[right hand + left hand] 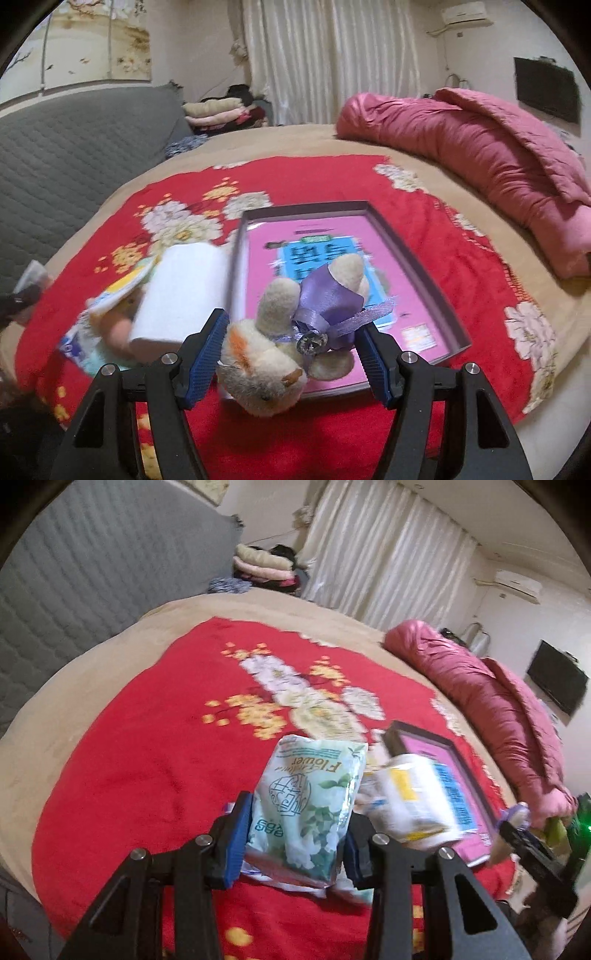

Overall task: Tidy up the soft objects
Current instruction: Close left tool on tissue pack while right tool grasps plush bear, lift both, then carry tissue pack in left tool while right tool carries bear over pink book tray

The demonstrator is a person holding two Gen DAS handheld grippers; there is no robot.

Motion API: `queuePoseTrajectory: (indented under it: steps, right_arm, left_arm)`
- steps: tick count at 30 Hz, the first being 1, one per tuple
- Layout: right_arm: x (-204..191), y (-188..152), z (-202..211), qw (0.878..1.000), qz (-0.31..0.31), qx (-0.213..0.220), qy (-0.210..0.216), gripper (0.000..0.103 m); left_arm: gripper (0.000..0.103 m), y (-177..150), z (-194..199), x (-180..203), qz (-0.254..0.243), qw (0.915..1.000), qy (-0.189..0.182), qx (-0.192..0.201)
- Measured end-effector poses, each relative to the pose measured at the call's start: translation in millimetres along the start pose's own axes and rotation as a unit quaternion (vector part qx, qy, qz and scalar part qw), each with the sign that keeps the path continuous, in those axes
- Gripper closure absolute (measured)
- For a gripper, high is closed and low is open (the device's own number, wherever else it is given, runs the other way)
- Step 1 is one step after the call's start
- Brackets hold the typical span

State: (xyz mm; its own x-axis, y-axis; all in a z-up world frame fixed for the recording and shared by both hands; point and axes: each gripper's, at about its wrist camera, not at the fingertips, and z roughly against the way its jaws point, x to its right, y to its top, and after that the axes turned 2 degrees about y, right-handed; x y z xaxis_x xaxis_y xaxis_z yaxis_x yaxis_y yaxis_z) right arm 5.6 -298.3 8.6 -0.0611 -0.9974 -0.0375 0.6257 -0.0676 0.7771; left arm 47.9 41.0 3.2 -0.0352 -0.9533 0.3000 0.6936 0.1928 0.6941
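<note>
The left tool (295, 834) pinches a tissue pack (308, 805) printed with flowers, held above the red blanket (147, 757) on the bed. The right tool (291, 354) grips a plush toy (273, 365) in a purple dress over the near edge of the pink-lined box (436, 284). A white roll (181, 295) lies at nine o'clock from the box, just beside it.

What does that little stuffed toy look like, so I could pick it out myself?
On the red flowered blanket lies a shallow tray with a pink sheet inside. Over its near edge, between the right gripper's blue fingers, is the plush animal: cream fur, orange patches, purple satin bow.
</note>
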Motion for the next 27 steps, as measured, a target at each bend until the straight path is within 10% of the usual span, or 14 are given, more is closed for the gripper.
queuePoseTrajectory:
  steps: [13,27]
  right_arm:
    - [53,10,-20,0.999,-0.027,-0.013,-0.031,0.033]
    - [94,13,-21,0.997,-0.001,-0.026,-0.069,0.033]
  left_arm:
    - [0.060,6,-14,152,-0.077,0.9901,-0.113,-0.033]
    - [0.060,-32,-114,266,-0.182,0.9698,-0.102,-0.126]
